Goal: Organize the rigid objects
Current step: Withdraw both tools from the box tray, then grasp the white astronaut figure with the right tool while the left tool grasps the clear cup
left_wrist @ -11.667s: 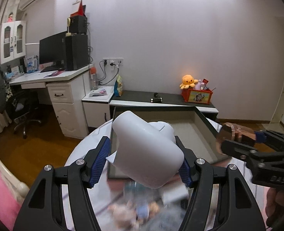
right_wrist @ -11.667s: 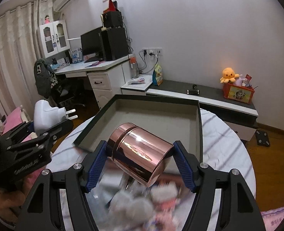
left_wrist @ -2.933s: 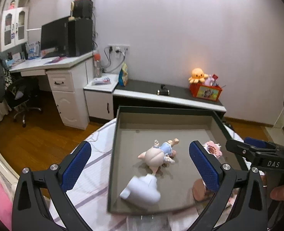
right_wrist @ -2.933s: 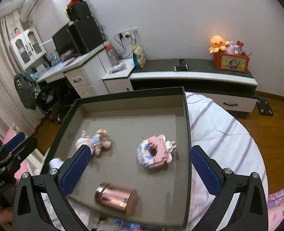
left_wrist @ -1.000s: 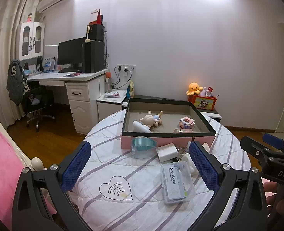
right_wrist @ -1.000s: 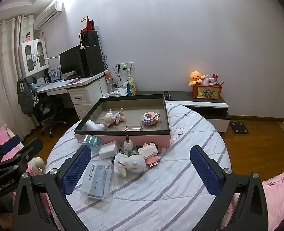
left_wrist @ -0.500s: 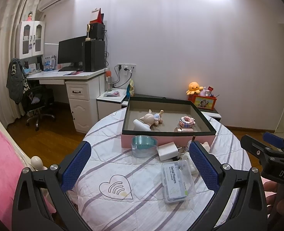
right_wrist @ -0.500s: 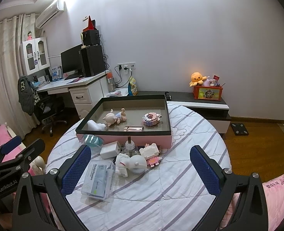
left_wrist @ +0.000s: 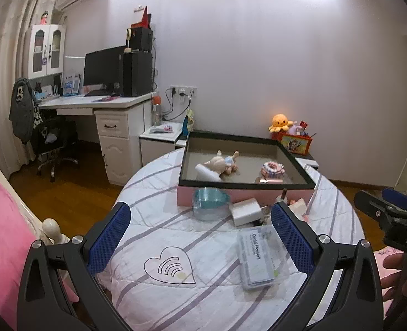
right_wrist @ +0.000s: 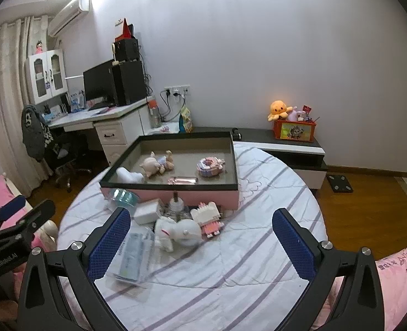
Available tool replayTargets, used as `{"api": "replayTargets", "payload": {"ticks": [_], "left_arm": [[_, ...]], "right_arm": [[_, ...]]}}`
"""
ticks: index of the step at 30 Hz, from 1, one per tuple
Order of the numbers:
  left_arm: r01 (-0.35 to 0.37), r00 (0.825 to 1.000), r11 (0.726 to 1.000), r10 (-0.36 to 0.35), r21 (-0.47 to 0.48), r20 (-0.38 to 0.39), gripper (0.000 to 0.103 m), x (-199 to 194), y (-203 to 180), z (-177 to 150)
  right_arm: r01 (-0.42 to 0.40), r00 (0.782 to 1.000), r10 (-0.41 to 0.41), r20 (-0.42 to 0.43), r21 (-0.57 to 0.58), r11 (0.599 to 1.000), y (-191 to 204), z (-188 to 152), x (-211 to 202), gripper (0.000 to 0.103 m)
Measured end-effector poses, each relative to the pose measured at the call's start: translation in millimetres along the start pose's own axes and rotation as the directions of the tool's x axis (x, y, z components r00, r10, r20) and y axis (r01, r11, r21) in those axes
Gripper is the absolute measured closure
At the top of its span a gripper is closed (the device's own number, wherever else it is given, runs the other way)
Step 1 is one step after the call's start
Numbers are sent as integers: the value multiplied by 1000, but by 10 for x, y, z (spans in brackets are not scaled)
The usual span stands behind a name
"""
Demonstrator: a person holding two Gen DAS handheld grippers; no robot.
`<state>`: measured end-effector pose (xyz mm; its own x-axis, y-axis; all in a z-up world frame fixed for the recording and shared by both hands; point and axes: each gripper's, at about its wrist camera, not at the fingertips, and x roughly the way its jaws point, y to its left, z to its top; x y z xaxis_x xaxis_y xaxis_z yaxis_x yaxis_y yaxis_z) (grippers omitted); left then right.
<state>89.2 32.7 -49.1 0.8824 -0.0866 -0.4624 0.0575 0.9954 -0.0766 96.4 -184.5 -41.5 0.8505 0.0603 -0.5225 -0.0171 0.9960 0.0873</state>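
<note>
One pink box [right_wrist: 170, 193] with a dark rim stands on the far half of the round table [right_wrist: 258, 248], which is covered by a striped cloth. The box contains four items: one white plug adapter [right_wrist: 129, 176] at the near left, one doll figure [right_wrist: 156, 163] lying behind it, one pink block donut [right_wrist: 210, 167] to the right, and one rose-gold canister [right_wrist: 183, 179] lying on its side by the near wall.

Six loose items lie on the cloth in front of the box: one teal-lidded clear container [left_wrist: 210, 203], touching the box front; one white charger cube [left_wrist: 246, 211] just to its right; one small bottle with a brown wick [right_wrist: 175, 204]; one pink-and-white block figure [right_wrist: 207, 218]; one white plush toy [right_wrist: 177, 231]; and one clear floss case [left_wrist: 258, 258], nearest the cameras.

The left gripper [left_wrist: 200, 237] is held level above the near edge of the table, aimed at the box. Its fingers [left_wrist: 109, 237] are spread wide and grip nothing. The right gripper [right_wrist: 200, 244] is in a matching pose at the right side, also aimed at the box, with its blue pads [right_wrist: 293, 244] wide apart and nothing between them. Both grippers are well apart from every item.
</note>
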Motion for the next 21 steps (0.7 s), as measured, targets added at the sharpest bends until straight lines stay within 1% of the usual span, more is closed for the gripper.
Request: {"api": "replayTargets", "payload": {"ticks": [6, 14, 18, 21], "left_arm": [[-2, 998, 1000, 2, -8, -63, 0, 236, 65, -117], [-12, 992, 1000, 12, 4, -122, 0, 461, 78, -245], [-11, 990, 1000, 12, 11, -139, 0, 532, 66, -286], [-8, 989, 1000, 10, 10, -146, 0, 566, 70, -292]], "right_arm": [[12, 998, -12, -66, -5, 1000, -91, -107, 234, 0], [7, 989, -9, -151, -12, 1000, -145, -265, 532, 0], [-4, 983, 0, -183, -18, 1000, -140, -314, 650, 0], [-26, 979, 22, -204, -20, 999, -122, -334, 743, 0]]}}
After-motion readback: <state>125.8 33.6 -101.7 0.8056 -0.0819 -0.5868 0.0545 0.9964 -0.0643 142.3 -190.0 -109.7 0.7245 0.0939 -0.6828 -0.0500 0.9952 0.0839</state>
